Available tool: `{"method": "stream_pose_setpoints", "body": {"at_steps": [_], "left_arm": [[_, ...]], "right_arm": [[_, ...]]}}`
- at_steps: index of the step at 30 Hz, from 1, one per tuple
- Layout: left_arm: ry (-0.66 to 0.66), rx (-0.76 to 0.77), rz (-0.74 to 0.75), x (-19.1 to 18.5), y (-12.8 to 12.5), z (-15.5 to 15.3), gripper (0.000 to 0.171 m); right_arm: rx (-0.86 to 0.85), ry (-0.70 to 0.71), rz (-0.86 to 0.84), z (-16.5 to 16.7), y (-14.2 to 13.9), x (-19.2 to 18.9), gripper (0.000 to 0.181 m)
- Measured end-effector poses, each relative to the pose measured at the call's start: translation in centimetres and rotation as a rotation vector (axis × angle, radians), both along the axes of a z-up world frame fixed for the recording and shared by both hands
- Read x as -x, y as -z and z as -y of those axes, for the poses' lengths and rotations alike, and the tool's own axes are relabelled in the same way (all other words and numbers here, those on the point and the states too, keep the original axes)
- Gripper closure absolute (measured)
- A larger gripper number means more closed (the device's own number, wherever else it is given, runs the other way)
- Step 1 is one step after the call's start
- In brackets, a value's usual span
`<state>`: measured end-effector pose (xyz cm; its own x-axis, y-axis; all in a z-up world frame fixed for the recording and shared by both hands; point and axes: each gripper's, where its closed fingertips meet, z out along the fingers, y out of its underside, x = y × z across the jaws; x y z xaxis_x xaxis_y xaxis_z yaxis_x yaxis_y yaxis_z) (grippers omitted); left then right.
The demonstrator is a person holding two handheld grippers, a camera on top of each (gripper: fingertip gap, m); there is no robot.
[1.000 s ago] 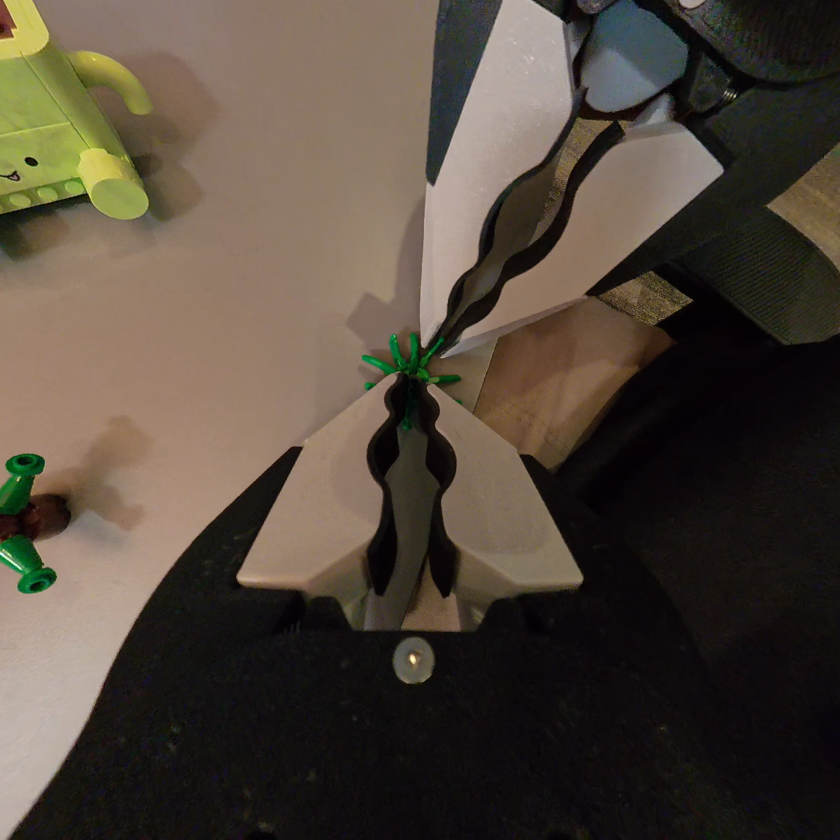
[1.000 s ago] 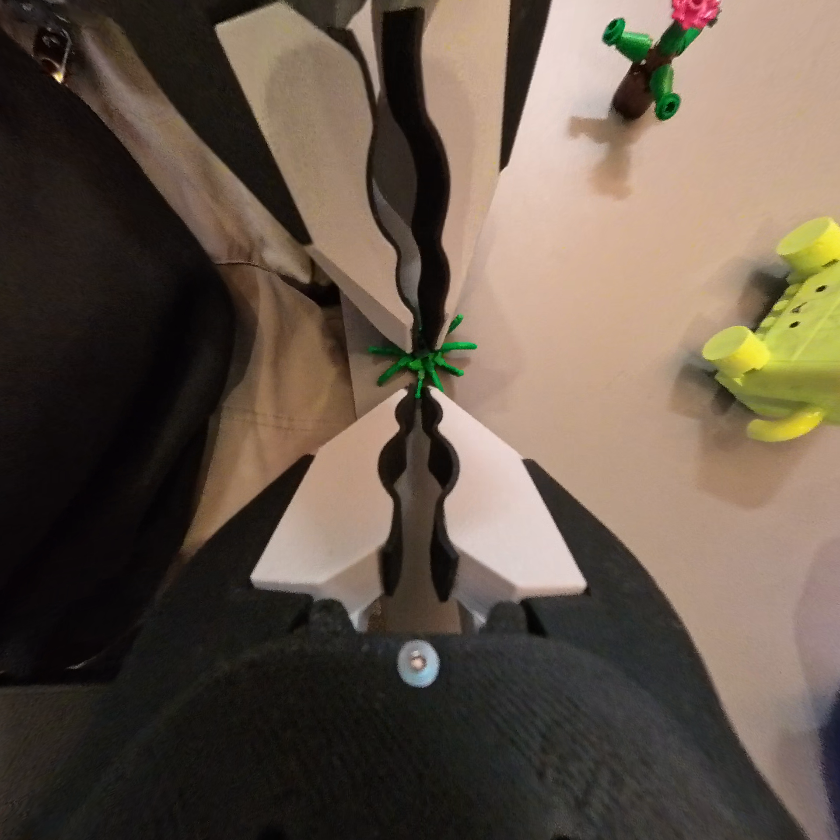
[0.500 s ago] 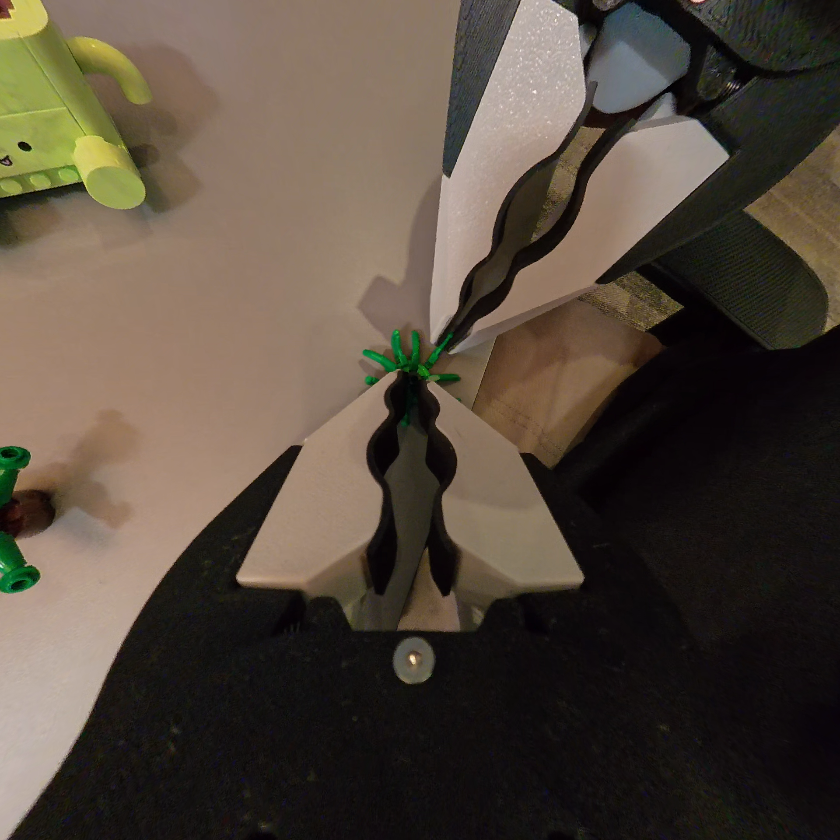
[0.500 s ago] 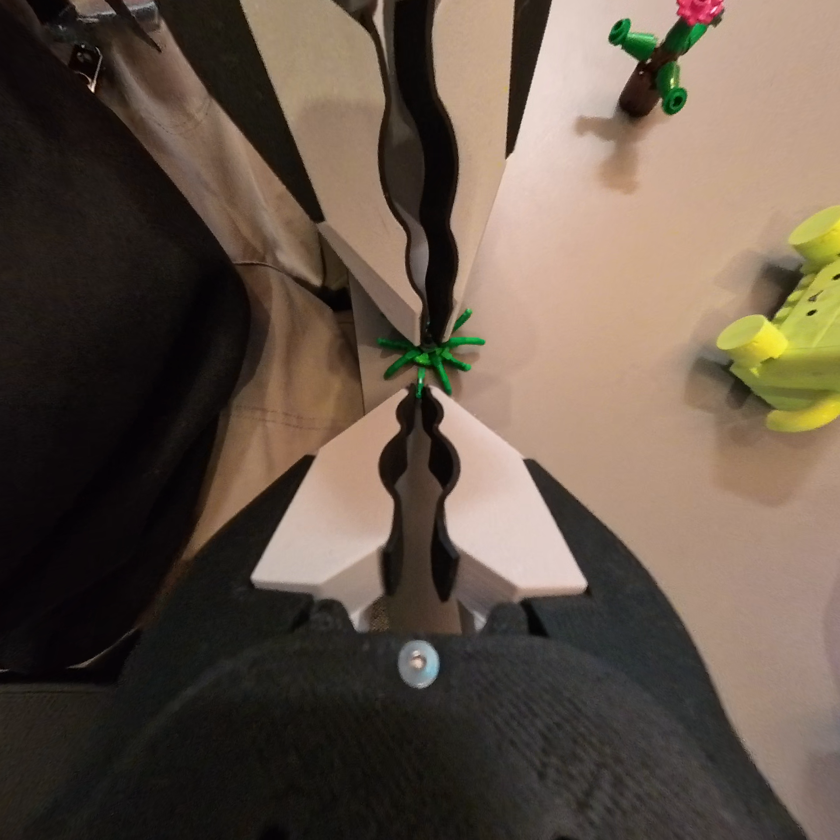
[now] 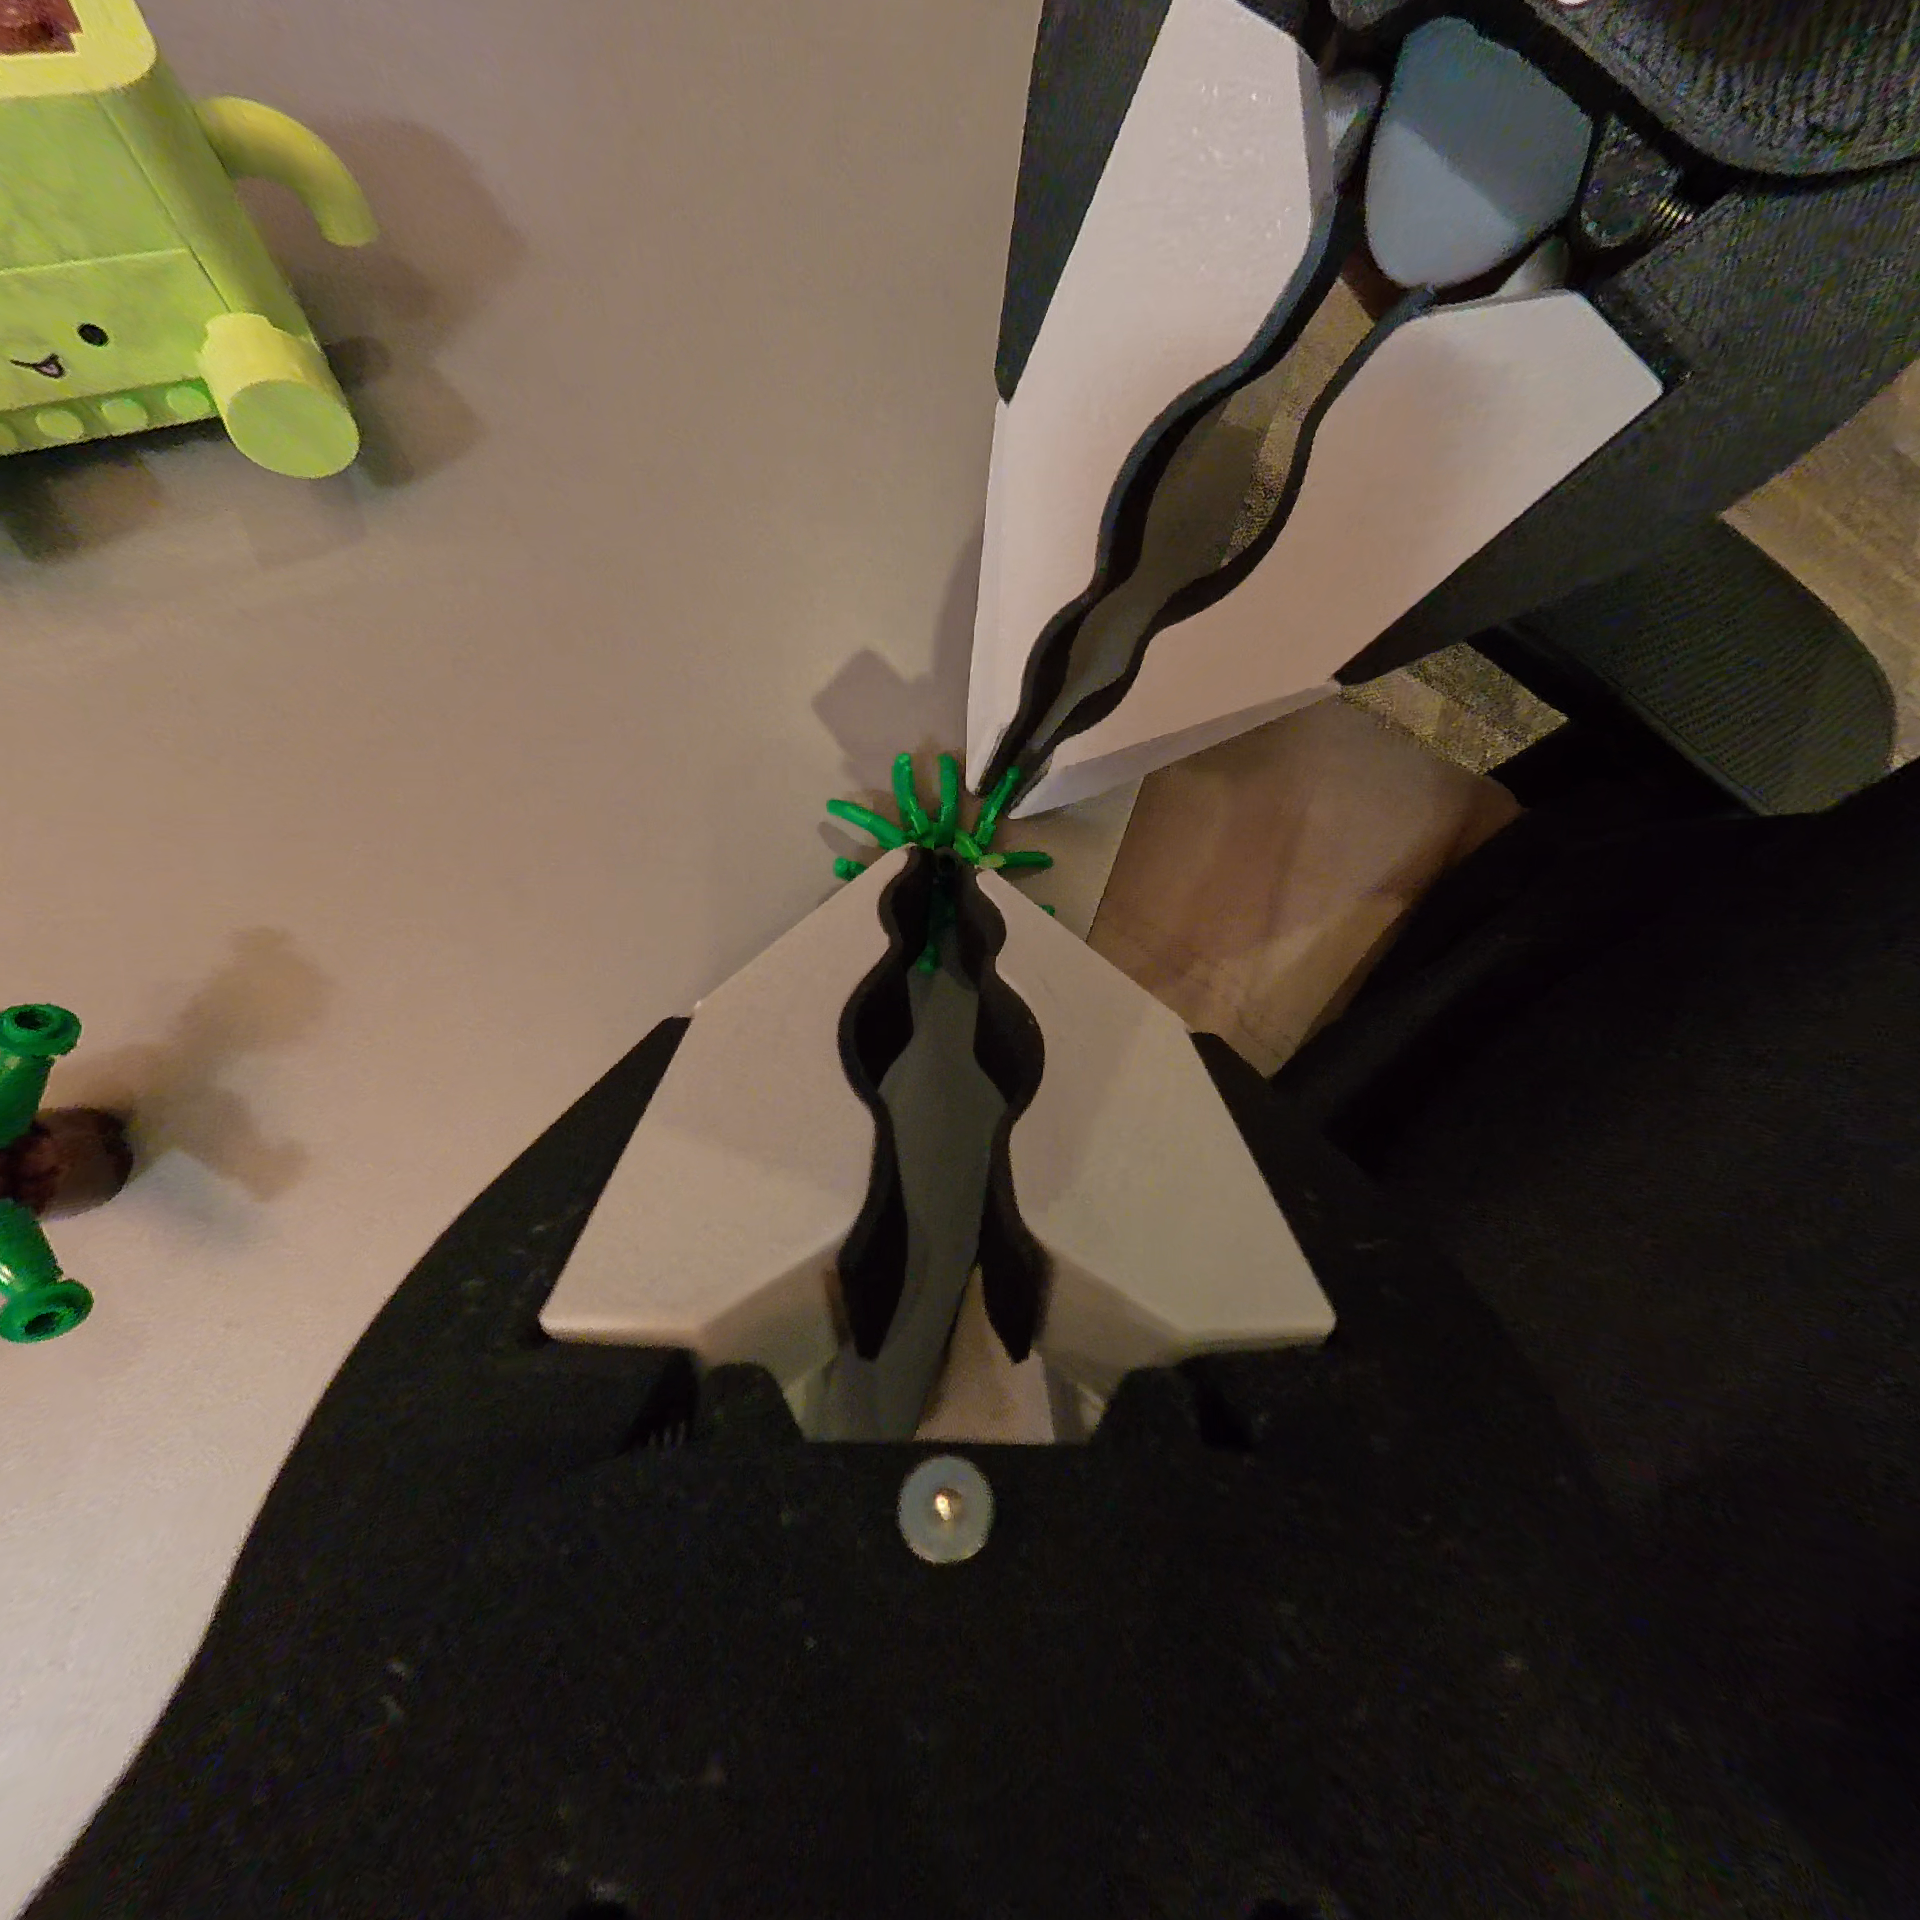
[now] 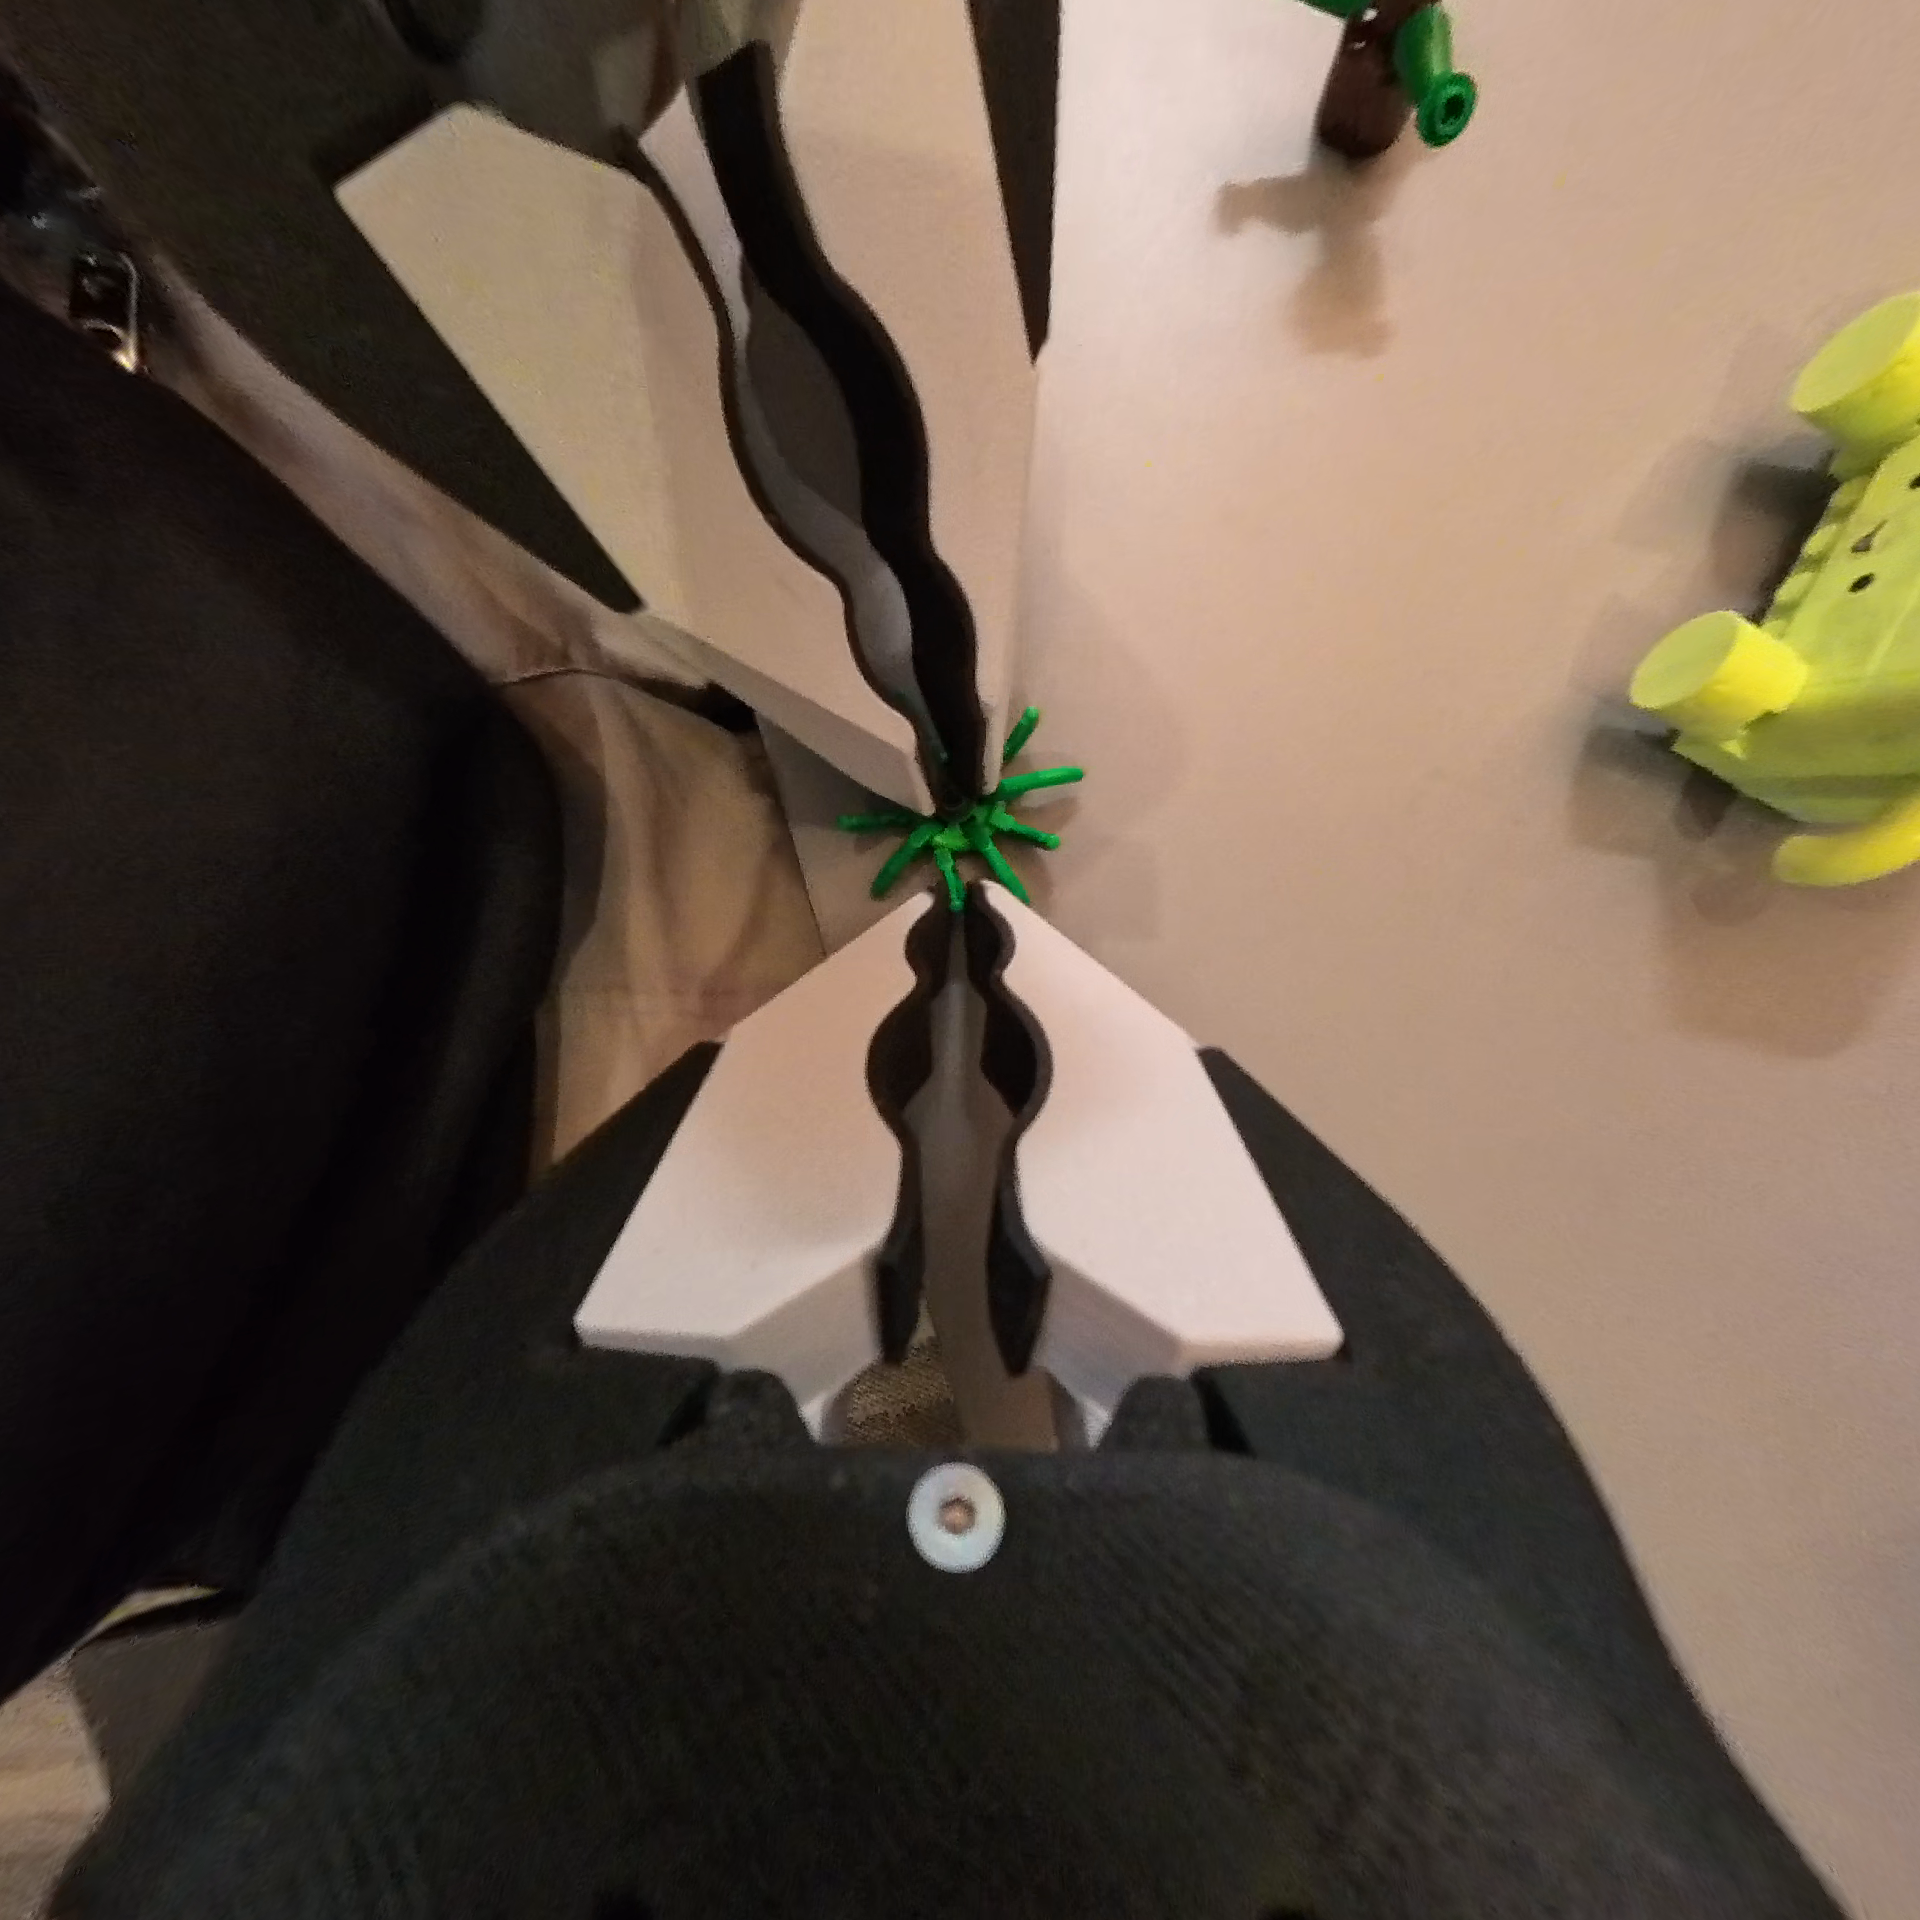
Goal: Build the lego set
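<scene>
A small green spiky leaf piece [image 5: 920, 816] is held in the air between both grippers at the table's near edge. My left gripper [image 5: 940, 862] is shut on its centre from below in the left wrist view. My right gripper [image 5: 1000, 781] comes in from the upper right there, shut on one of its spikes. In the right wrist view the leaf piece [image 6: 961, 831] sits between my right gripper [image 6: 956, 902], shut on a lower spike, and the left gripper [image 6: 951, 784], which reaches in tilted from above. I cannot tell whether the leaf piece is one part or two.
A lime green lego figure [image 5: 125, 301] lies on the pale table [image 5: 623, 416] and also shows in the right wrist view [image 6: 1829, 707]. A brown stem with green pieces [image 5: 36, 1158] lies apart from it and also shows in the right wrist view [image 6: 1387, 88]. A person's tan trousers [image 6: 665, 831] and a dark chair [image 5: 1714, 665] lie past the table edge. My left and right fingertips are right by each other.
Both grippers stay shut on the leaf piece. In the right wrist view the left gripper now leans over to the left, and the lego figure and stem have slid up and outward.
</scene>
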<state>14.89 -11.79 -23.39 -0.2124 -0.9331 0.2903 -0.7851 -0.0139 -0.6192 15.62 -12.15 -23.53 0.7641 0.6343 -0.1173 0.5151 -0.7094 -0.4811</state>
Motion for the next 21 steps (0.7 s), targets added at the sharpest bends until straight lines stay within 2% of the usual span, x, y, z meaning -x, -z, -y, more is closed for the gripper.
{"method": "stream_pose_setpoints", "body": {"at_steps": [14, 21], "left_arm": [[-0.023, -0.019, 0.015, -0.03, 0.03, -0.16, 0.165], [-0.022, 0.002, 0.015, -0.03, 0.02, -0.12, 0.165]], "right_arm": [[-0.153, 0.279, -0.057, 0.0, 0.0, 0.07, 0.18], [-0.176, 0.291, -0.036, -0.06, -0.02, -0.09, 0.18]]}}
